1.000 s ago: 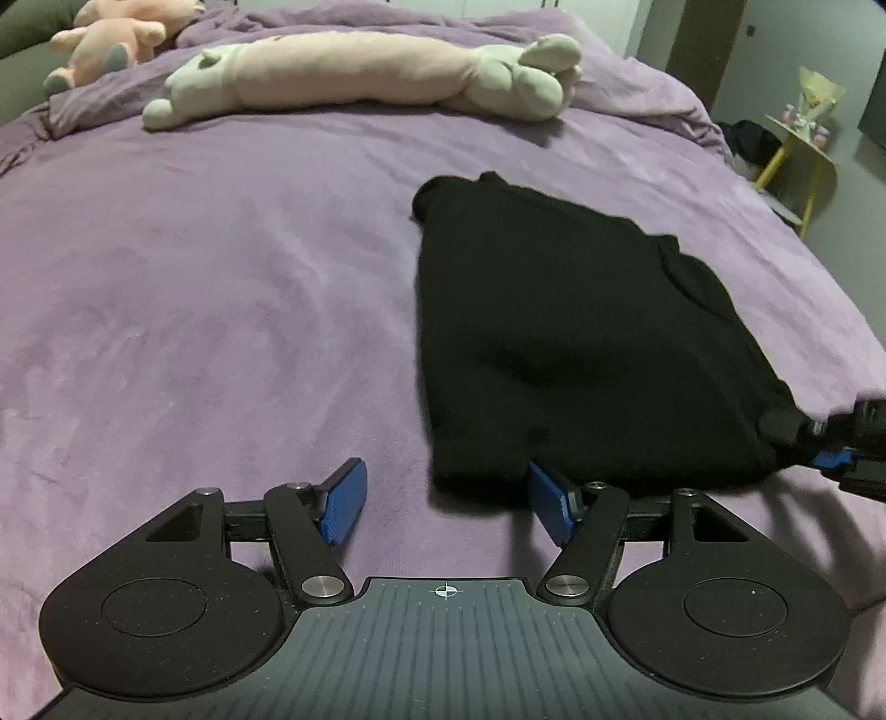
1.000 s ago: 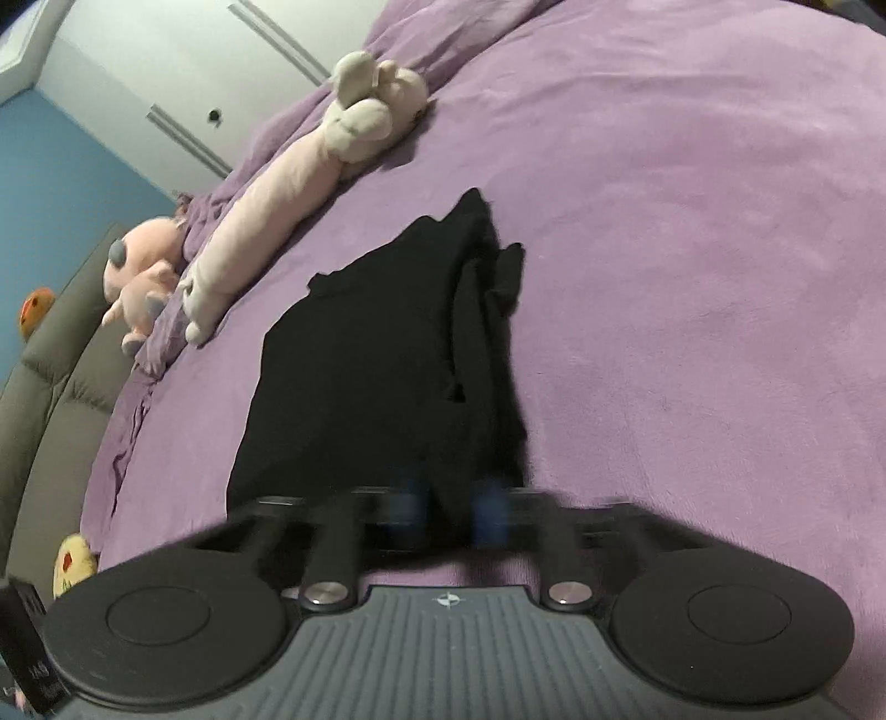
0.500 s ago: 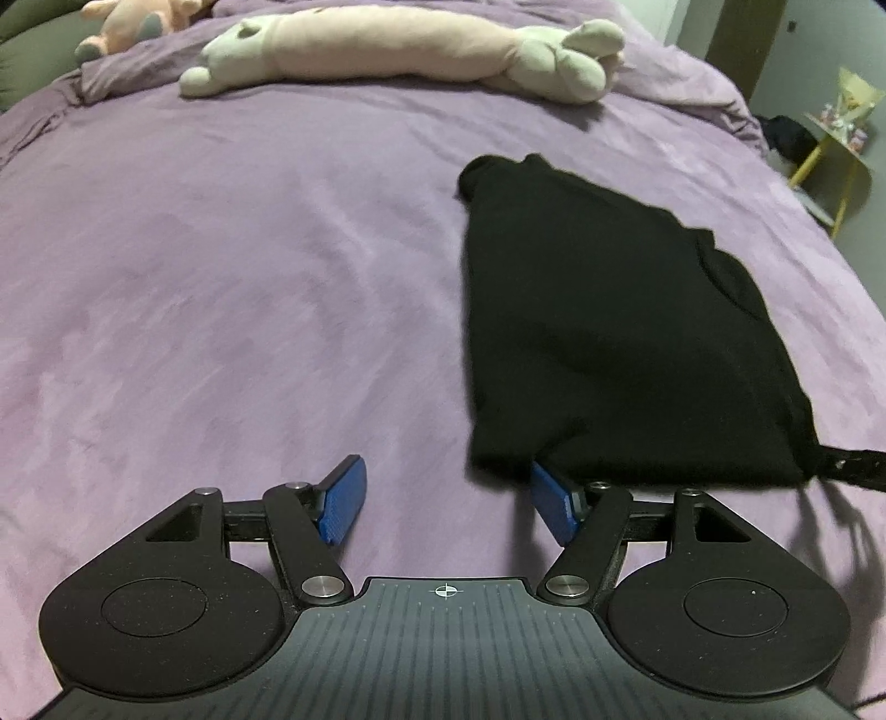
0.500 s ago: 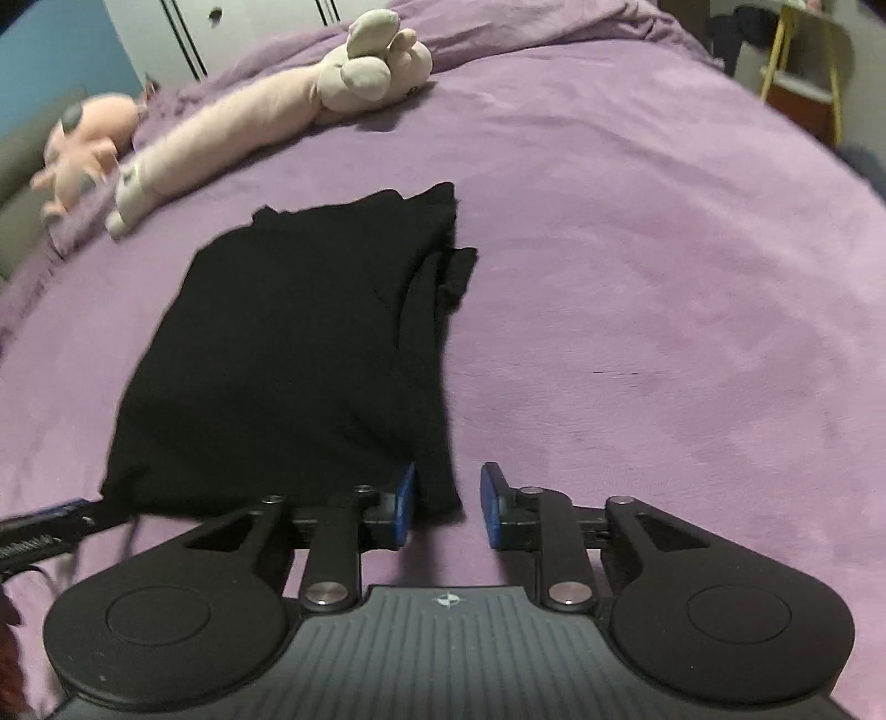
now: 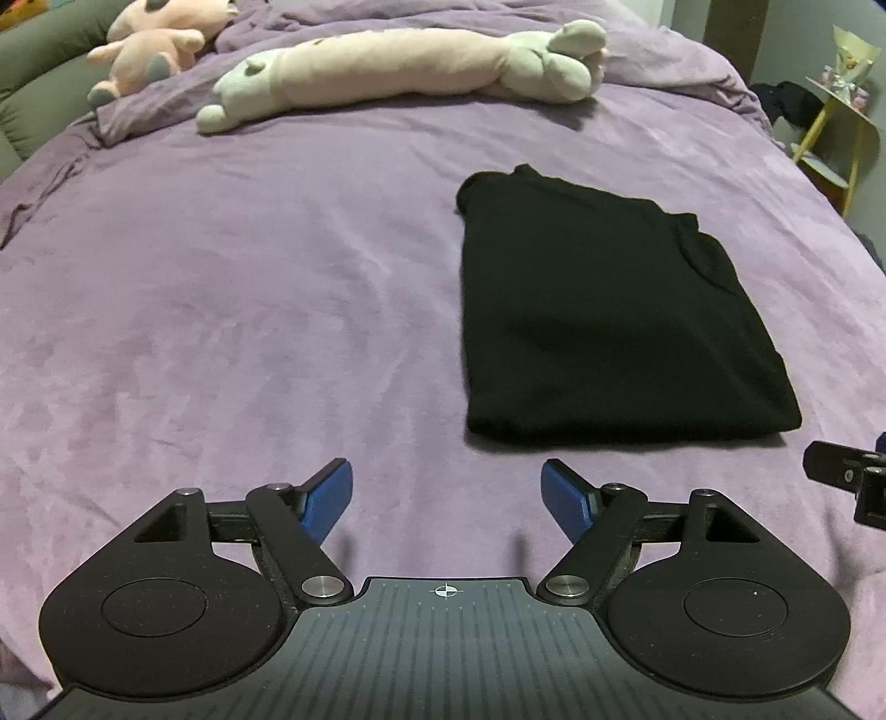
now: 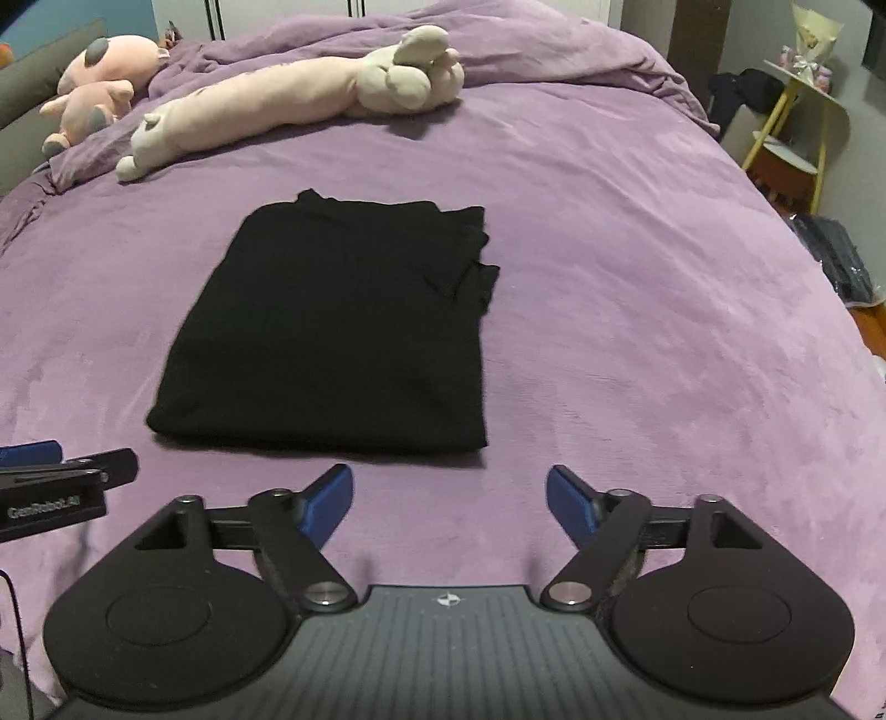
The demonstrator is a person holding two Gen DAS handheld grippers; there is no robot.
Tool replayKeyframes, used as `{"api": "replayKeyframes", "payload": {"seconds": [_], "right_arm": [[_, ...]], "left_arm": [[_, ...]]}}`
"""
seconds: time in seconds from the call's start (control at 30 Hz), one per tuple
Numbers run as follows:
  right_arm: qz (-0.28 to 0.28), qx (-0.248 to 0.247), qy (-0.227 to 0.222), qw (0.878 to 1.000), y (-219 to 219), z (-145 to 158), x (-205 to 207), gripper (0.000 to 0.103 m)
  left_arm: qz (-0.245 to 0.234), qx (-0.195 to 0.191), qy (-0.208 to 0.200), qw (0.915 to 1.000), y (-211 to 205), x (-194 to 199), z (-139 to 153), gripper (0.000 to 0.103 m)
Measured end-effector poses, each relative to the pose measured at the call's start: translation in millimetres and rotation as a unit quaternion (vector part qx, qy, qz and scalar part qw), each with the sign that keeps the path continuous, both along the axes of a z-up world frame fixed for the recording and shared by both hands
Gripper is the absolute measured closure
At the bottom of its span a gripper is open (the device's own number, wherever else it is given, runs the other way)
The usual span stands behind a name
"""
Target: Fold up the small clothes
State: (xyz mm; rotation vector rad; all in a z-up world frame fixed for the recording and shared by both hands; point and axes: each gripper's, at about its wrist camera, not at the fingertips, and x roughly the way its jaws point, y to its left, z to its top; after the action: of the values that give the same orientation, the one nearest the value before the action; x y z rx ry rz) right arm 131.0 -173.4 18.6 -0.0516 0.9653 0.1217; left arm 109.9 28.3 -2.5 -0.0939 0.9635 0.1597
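A black garment (image 5: 603,310) (image 6: 343,327) lies folded into a flat rectangle on the purple bedspread (image 5: 249,310) (image 6: 637,288). My left gripper (image 5: 447,493) hovers just short of its near left corner, jaws still opening, nothing between the blue pads. My right gripper (image 6: 449,495) hangs in front of the garment's near right edge, jaws likewise opening wide and empty. Neither touches the cloth. Each gripper's tip shows at the edge of the other's view: the right gripper (image 5: 847,479) and the left gripper (image 6: 61,476).
A long pale plush toy (image 5: 398,69) (image 6: 288,102) lies across the far side of the bed, a pink plush (image 5: 155,47) (image 6: 94,77) beside it at the left. A yellow-legged side table (image 5: 836,111) (image 6: 792,127) stands off the bed's right edge.
The right gripper let go of the garment's near right corner, opened wide, rolled level and pulled back. The left gripper drew back off the near left corner and rose, opening a little more.
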Motion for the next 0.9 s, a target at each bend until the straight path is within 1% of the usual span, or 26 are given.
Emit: {"api": "replayKeyframes", "payload": {"seconds": [0.13,0.23,0.33,0.47,0.6,0.7,0.9], "right_arm": [[0.001,0.003,0.005,1.0,7,6,-3,0.023],[0.001,0.003,0.008,1.0,11,8,0,0.023],[-0.002,0.005,0.012,1.0,14,9,4,0.022],[-0.008,0.006,0.017,1.0,18,10,11,0.022],[-0.01,0.007,0.02,1.0,20,10,14,0.021],[-0.014,0.013,0.024,1.0,19,9,17,0.021],[-0.016,0.011,0.024,1.0,18,10,17,0.021]], "left_arm": [[0.01,-0.001,0.009,0.9999,3,2,2,0.016],[0.019,-0.001,0.013,0.9997,5,5,6,0.016],[0.024,0.012,0.011,0.9996,4,8,9,0.013],[0.02,0.03,0.012,0.9993,0,11,12,0.012],[0.009,0.022,0.018,0.9996,-3,14,14,0.012],[0.0,0.009,0.014,0.9999,-5,16,16,0.012],[-0.007,0.012,0.008,0.9999,-8,15,20,0.012]]}}
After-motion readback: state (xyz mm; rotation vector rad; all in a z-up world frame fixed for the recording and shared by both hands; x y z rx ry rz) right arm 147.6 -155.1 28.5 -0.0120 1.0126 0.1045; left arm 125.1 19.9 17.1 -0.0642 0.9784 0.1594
